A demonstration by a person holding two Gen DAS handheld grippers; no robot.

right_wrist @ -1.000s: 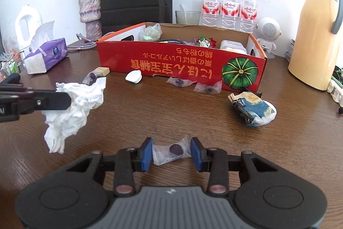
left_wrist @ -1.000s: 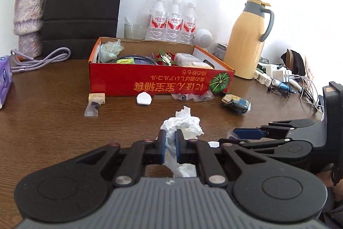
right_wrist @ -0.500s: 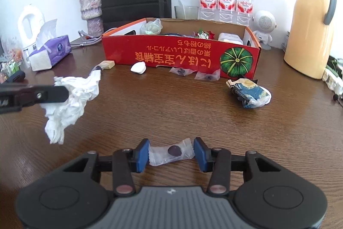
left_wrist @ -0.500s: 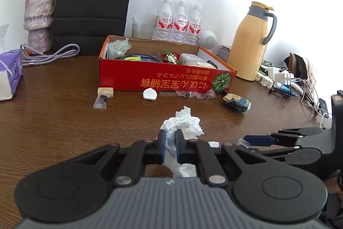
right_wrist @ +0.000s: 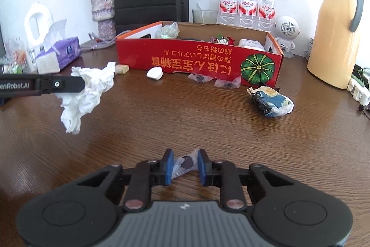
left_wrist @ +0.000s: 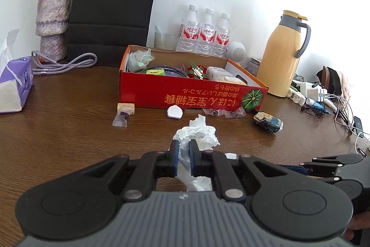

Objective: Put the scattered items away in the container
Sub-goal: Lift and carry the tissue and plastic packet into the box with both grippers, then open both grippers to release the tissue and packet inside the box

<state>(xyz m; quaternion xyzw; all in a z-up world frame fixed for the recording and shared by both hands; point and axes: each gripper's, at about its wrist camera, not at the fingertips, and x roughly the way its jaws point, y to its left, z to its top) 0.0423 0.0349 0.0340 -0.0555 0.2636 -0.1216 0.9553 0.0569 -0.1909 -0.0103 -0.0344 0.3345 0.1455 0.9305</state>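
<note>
My left gripper (left_wrist: 183, 152) is shut on a crumpled white tissue (left_wrist: 196, 132) and holds it above the table; the tissue also shows in the right wrist view (right_wrist: 85, 92). My right gripper (right_wrist: 184, 164) is closed on a clear candy wrapper with a dark sweet (right_wrist: 186, 162), which now sits tilted between the pads. The red cardboard box (left_wrist: 185, 94) (right_wrist: 198, 59) stands ahead and holds several items. On the table in front of it lie a white oval piece (right_wrist: 154, 73), two clear wrappers (right_wrist: 214, 81), a tan candy (left_wrist: 126, 108), another wrapper (left_wrist: 120, 119) and a crumpled blue packet (right_wrist: 270, 101).
A yellow thermos (right_wrist: 335, 34) stands at the right, three water bottles (right_wrist: 247, 6) and a glass behind the box. A purple tissue pack (right_wrist: 59, 57), a vase (left_wrist: 52, 22) and a black bag (left_wrist: 113, 4) are at the left. Cables and chargers (left_wrist: 323, 101) lie far right.
Both grippers have risen and drawn back from the box. The right jaws have closed in on the candy wrapper, which has tilted up. The left still holds the tissue.
</note>
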